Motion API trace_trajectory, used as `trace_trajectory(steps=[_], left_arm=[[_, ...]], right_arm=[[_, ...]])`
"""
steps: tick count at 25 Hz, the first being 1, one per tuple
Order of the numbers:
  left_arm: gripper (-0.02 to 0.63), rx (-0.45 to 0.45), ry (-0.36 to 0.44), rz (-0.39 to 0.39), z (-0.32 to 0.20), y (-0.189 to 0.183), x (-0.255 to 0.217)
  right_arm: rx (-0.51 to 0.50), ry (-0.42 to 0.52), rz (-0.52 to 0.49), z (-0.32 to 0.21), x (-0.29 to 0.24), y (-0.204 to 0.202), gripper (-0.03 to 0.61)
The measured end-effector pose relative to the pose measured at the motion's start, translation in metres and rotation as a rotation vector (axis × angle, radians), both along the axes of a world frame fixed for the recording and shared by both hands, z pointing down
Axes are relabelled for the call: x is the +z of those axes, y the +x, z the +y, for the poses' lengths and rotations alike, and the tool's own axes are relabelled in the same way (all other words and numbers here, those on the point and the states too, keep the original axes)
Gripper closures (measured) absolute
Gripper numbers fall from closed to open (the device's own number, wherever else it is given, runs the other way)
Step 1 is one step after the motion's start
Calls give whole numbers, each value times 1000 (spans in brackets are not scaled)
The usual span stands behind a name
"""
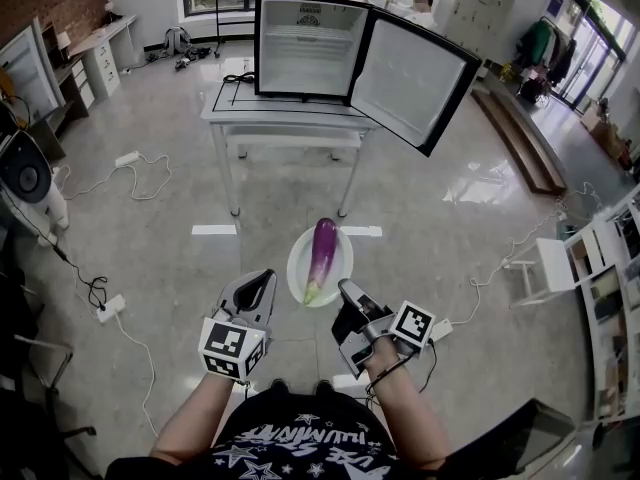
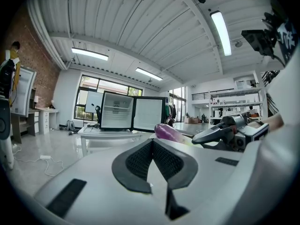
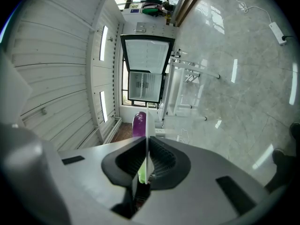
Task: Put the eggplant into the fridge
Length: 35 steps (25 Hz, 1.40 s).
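A purple eggplant (image 1: 322, 256) with a green stem lies on a white plate (image 1: 295, 268) held in the air in front of me. My right gripper (image 1: 345, 293) is shut on the plate's right rim; in the right gripper view the plate (image 3: 146, 139) shows edge-on between the jaws, with the eggplant (image 3: 138, 123) beyond. My left gripper (image 1: 262, 280) hangs just left of the plate, shut and empty, its pads (image 2: 140, 158) meeting. The small fridge (image 1: 305, 48) stands on a white table (image 1: 280, 115) ahead, its door (image 1: 412, 76) swung open to the right, and it also shows far ahead as the fridge (image 2: 117, 110) and the fridge (image 3: 145, 86).
Cables and a power strip (image 1: 110, 308) lie on the glossy floor at left. White shelving (image 1: 600, 288) stands at right and long wooden boards (image 1: 520, 138) lie beyond. Desks (image 1: 95, 53) line the left wall. People stand behind the fridge.
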<state>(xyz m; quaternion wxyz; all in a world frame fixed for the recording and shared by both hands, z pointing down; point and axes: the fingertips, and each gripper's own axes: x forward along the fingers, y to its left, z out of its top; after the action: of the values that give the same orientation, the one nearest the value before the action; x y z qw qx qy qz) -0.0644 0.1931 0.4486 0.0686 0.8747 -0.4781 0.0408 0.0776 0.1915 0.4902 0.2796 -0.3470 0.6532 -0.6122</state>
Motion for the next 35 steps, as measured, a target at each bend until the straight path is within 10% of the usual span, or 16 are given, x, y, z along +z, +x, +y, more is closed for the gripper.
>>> trace_trajectory(steps=[17, 35], left_arm=[[604, 2, -6, 3, -21, -19, 11], [604, -94, -20, -5, -174, 2, 16]], right_arm=[[14, -22, -8, -26, 13, -10, 552], [-72, -20, -53, -192, 19, 9, 551]])
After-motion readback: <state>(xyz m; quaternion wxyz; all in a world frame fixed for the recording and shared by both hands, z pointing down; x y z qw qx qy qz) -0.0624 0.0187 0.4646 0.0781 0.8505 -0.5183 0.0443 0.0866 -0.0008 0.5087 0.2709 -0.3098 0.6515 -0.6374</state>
